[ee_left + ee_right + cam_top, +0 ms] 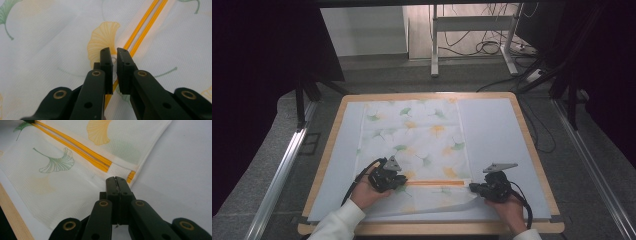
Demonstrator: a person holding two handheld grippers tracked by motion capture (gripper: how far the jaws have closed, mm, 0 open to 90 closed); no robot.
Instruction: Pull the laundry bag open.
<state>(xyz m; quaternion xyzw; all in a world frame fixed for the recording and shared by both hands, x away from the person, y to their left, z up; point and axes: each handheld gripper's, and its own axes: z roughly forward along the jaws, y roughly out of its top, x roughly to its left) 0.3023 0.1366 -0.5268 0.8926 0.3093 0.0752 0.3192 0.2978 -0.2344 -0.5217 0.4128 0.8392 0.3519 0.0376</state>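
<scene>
While the moment was caught: a person's two hands worked at the near end of a flat mesh bag on the worktop [502,125].
Bag: a white mesh laundry bag [414,135] printed with green and yellow ginkgo leaves lay flat down the middle of the worktop, on a pale sheet [497,140].
Zipper: an orange zipper [434,183] ran left to right across the bag near its near end; in the right gripper view it showed as two orange lines [75,147] ending at a white tab.
Left gripper: the left gripper [398,181] sat at the left end of the zipper, held in the left hand [367,194]. In the left gripper view its fingers [107,62] stood almost together, with a small pale piece at the zipper between them; whether they pinched it could not be told.
Right gripper: the right gripper [473,188] sat at the bag's near right corner, just beside the right end of the zipper. Its fingers [111,187] were pressed together on the edge of the mesh.
Bag corner: the near right edge of the bag looked slightly lifted off the sheet.
</scene>
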